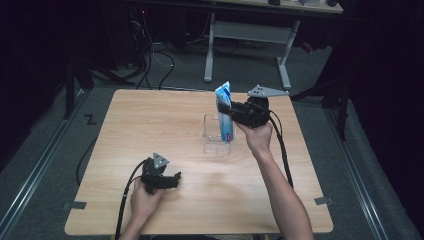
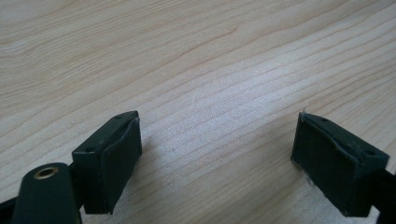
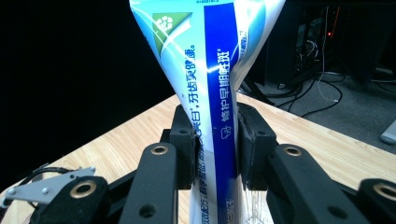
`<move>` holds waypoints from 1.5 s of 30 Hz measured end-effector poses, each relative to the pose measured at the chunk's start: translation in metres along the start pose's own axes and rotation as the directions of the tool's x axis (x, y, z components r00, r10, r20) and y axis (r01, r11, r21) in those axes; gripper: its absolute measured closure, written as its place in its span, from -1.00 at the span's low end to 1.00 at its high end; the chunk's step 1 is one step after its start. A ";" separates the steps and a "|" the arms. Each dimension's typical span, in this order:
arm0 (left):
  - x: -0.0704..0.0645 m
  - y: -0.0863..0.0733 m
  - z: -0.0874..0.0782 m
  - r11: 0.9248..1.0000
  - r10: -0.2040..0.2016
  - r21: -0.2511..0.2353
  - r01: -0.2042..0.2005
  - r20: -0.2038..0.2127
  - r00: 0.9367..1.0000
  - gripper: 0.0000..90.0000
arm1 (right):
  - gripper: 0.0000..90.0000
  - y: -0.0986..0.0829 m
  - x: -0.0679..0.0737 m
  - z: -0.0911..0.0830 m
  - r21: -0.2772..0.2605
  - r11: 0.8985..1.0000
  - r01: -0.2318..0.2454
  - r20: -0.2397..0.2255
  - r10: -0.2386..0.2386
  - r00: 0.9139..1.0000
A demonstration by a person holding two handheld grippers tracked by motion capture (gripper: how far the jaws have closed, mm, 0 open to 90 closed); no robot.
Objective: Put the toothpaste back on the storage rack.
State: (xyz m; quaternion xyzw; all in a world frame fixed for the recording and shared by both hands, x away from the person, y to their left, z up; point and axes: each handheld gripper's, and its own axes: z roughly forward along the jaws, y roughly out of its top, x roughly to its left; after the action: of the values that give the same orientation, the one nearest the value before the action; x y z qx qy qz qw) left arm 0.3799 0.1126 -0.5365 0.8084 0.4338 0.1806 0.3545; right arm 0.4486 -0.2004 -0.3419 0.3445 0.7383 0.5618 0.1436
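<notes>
Right hand-held gripper [image 1: 231,114] is over the far-right part of the desk [image 1: 150,130], with the far edge close behind it and bare wood toward the person. Left hand-held gripper [image 1: 172,181] is low over the near-left desk, bare wood all round it, near edge just behind the hand.

Right hand-held gripper: jaws clamped on a tube [image 1: 225,112] at mid-body, pads [image 3: 186,140] pressing both sides, tube upright. Its lower end sits in a clear holder [image 1: 216,137] right under the jaws.

Left hand-held gripper [image 2: 217,154]: jaws spread wide, nothing between them, just wood grain.

Tube is blue and white with a green square logo and Chinese print; legible part reads 修护早期蛀斑.
</notes>
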 end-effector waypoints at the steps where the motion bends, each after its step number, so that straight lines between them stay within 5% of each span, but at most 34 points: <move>1: 0.000 0.000 0.000 1.000 0.000 0.000 0.000 0.000 1.000 -0.64 | 0.58 0.001 0.000 0.001 -0.001 1.000 0.001 0.003 -0.001 1.000; 15: 0.000 0.000 0.000 1.000 0.000 -0.001 0.000 -0.003 1.000 -0.64 | 0.57 0.005 -0.009 0.012 -0.013 1.000 -0.007 0.049 0.008 0.999; 34: 0.000 0.001 0.001 1.000 -0.001 -0.001 0.001 -0.003 1.000 -0.64 | 0.56 -0.002 -0.041 0.026 -0.053 0.992 -0.114 0.143 0.121 0.982; 45: 0.000 0.001 0.001 1.000 -0.002 -0.001 0.002 -0.004 1.000 -0.64 | 0.55 -0.007 -0.042 0.038 -0.025 0.994 -0.107 0.172 0.110 0.979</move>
State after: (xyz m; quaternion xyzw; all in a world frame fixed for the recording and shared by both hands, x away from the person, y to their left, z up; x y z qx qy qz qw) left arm 0.3806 0.1120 -0.5366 0.8074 0.4351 0.1821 0.3544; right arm 0.4995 -0.2018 -0.3688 0.4306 0.6987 0.5425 0.1791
